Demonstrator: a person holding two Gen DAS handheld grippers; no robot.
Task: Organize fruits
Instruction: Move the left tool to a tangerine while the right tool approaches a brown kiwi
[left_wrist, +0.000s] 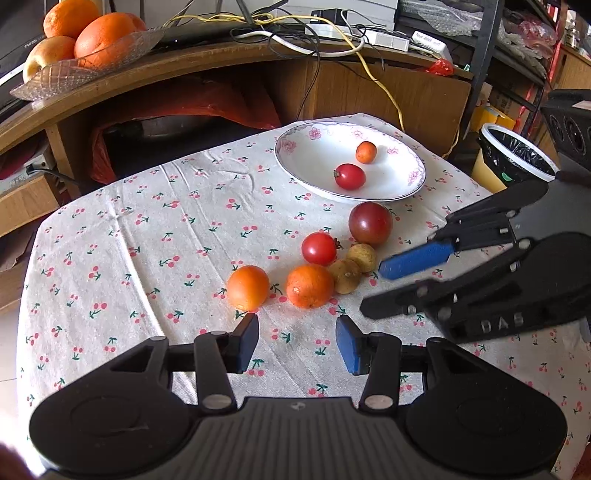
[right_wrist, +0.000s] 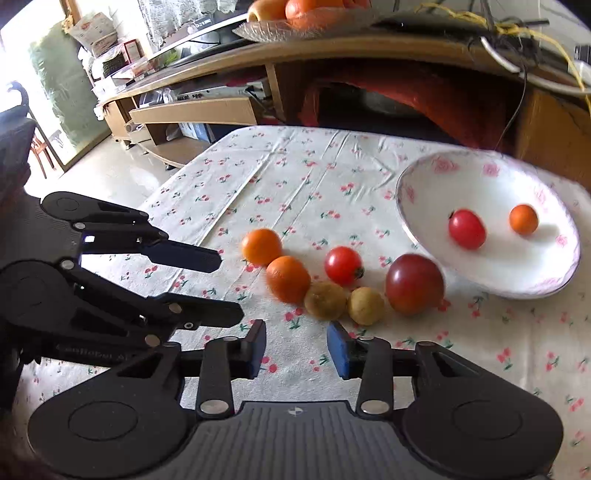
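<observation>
On the surface (left_wrist: 122, 258), under a cherry-print cloth, the loose fruit lies in a cluster. Going left to right in the left wrist view, the left orange (left_wrist: 248, 288) sits alone. Just at its 3 o'clock is the second orange (left_wrist: 309, 286), which touches a brown-yellow fruit (left_wrist: 345, 276). A paler yellow fruit (left_wrist: 362, 257) is against that one at its 1 o'clock. The red tomato (left_wrist: 319, 248) rests at 12 o'clock from the second orange. The dark red plum (left_wrist: 370, 224) lies at 2 o'clock from the tomato, close under the rim of the white floral plate (left_wrist: 295, 166). The plate holds a small red tomato (left_wrist: 349, 176) and, at its 1 o'clock, a small orange fruit (left_wrist: 366, 152).

The left hand-held gripper (left_wrist: 297, 343) hovers at 6 o'clock from the two oranges, its blue pads apart with only cloth between them. The right hand-held gripper (left_wrist: 373, 288) comes in from 3 o'clock, tips near the yellow fruits, jaws parted and gripping nothing. In its own view the right hand-held gripper (right_wrist: 296, 349) shows bare cloth between its pads.
</observation>
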